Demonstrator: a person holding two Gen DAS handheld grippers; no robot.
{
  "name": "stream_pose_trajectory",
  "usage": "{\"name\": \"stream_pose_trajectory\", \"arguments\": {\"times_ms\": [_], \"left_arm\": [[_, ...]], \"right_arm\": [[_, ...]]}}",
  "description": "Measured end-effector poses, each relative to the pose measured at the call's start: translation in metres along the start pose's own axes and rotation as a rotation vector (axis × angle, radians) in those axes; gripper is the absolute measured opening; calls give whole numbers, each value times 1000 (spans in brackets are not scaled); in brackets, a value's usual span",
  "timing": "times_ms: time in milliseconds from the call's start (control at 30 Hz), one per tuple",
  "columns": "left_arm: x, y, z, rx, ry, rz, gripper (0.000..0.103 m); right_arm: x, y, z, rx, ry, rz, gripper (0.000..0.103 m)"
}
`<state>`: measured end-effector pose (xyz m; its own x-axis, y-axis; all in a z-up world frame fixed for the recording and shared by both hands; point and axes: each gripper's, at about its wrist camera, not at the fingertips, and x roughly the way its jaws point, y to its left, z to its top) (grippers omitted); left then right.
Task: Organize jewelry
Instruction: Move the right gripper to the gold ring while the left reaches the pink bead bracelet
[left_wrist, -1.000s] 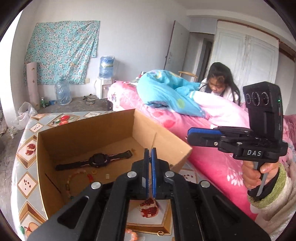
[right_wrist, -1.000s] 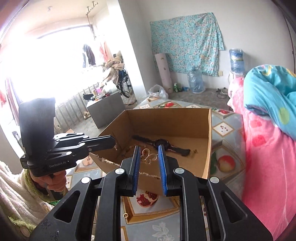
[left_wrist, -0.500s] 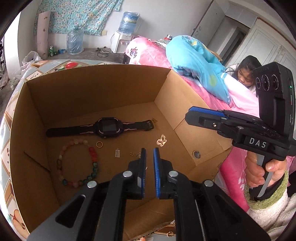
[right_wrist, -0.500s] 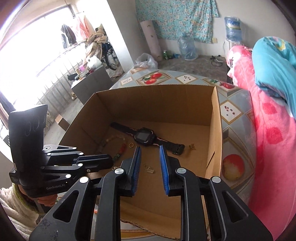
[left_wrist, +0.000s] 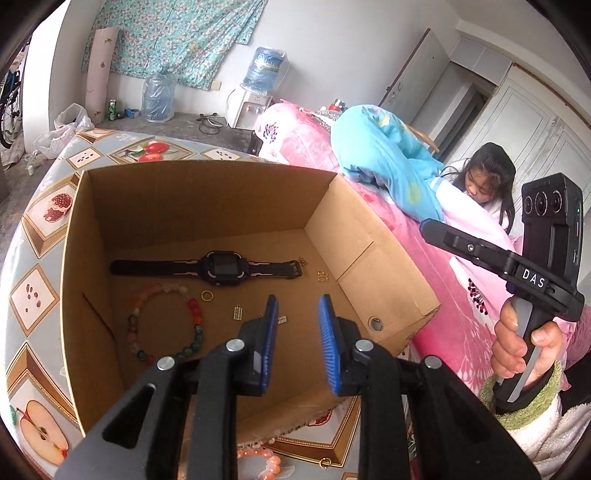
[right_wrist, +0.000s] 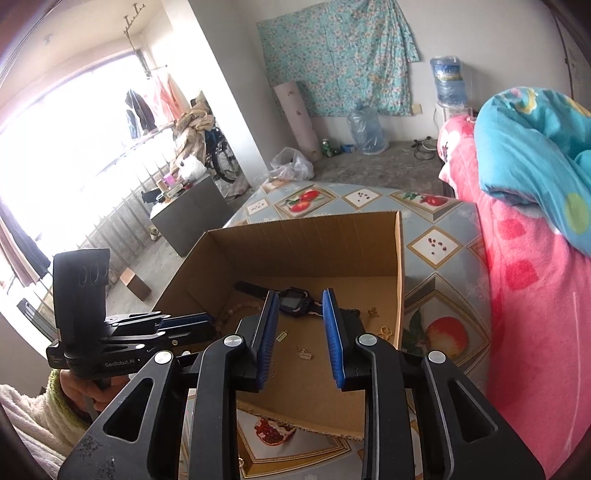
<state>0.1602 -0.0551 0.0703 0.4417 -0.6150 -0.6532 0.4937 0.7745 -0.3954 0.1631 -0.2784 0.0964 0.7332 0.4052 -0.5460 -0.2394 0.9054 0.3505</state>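
Observation:
An open cardboard box (left_wrist: 207, 168) holds a black watch (left_wrist: 221, 266), a multicoloured bead bracelet (left_wrist: 194, 310), a gold ring (left_wrist: 207, 295), small gold charms (left_wrist: 237, 312) and a gold earring (left_wrist: 322, 275). My left gripper (left_wrist: 297, 299) hovers over the box's near side; its jaws are opening with nothing between them. My right gripper (right_wrist: 300, 293) hangs over the same box, above the watch (right_wrist: 295, 302) and a charm (right_wrist: 305, 355), its jaws also opening and empty. Each gripper shows in the other's view, held in a hand.
The box stands on a round table with a fruit-print cloth (left_wrist: 37, 295). A pink bead bracelet (left_wrist: 258, 458) and a small gold ring (left_wrist: 325, 463) lie on the cloth before the box. A bed with pink bedding (left_wrist: 461, 295) and a person borders the right.
Both grippers moved forward over the box. The right gripper let go of a gold earring, which now lies in the box. The left jaws went from shut to parted.

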Motion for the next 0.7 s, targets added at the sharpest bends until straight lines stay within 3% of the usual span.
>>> {"name": "stream_pose_trajectory", "arguments": {"times_ms": [200, 367, 533, 700], "left_arm": [[-42, 1, -17, -2, -84, -16, 30], [-74, 3, -43, 9, -126, -10, 38], [-92, 5, -72, 27, -129, 24, 44], [-84, 5, -102, 40, -88, 86, 46]], "right_arm": [[-40, -10, -20, 74, -68, 28, 28], [-56, -14, -46, 116, -65, 28, 32], [-56, -8, -80, 136, -24, 30, 37], [-31, -3, -116, 188, 87, 39, 38]]}}
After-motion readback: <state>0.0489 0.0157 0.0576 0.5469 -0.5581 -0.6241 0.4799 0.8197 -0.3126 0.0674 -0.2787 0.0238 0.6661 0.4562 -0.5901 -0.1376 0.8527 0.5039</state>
